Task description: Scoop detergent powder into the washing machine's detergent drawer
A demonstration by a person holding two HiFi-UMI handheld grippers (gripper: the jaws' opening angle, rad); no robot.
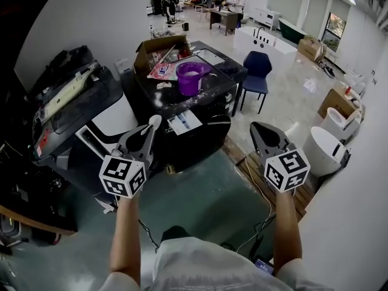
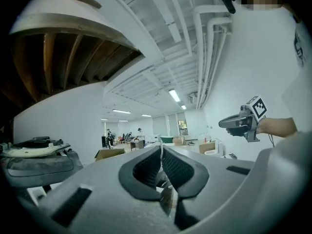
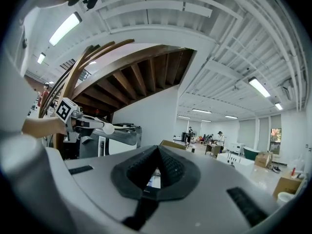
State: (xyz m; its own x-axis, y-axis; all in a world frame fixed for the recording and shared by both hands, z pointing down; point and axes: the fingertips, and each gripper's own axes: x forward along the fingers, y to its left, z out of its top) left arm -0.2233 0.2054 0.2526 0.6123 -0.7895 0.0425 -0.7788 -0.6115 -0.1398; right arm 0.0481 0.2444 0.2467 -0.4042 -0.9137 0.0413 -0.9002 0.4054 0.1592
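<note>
Purple bucket (image 1: 192, 77): one, upright on the dark machine top (image 1: 213, 90); something pale and powdery shows inside.
Cardboard box (image 1: 159, 47): one, open, just behind and left of the bucket; its contents are a jumble I cannot make out.
Pink-and-white bag (image 1: 162, 71): one, lying just left of the bucket.
Scoop (image 1: 156, 121): one, white, in front of the bucket and well apart from it; I cannot tell what is in its bowl.
Left gripper (image 1: 151, 126): pinching the scoop's thin handle.
Right gripper (image 1: 257, 129): pads pressed together on nothing, front-right of the bucket.
Blue chair (image 1: 257, 65): one, right of the bucket.
</note>
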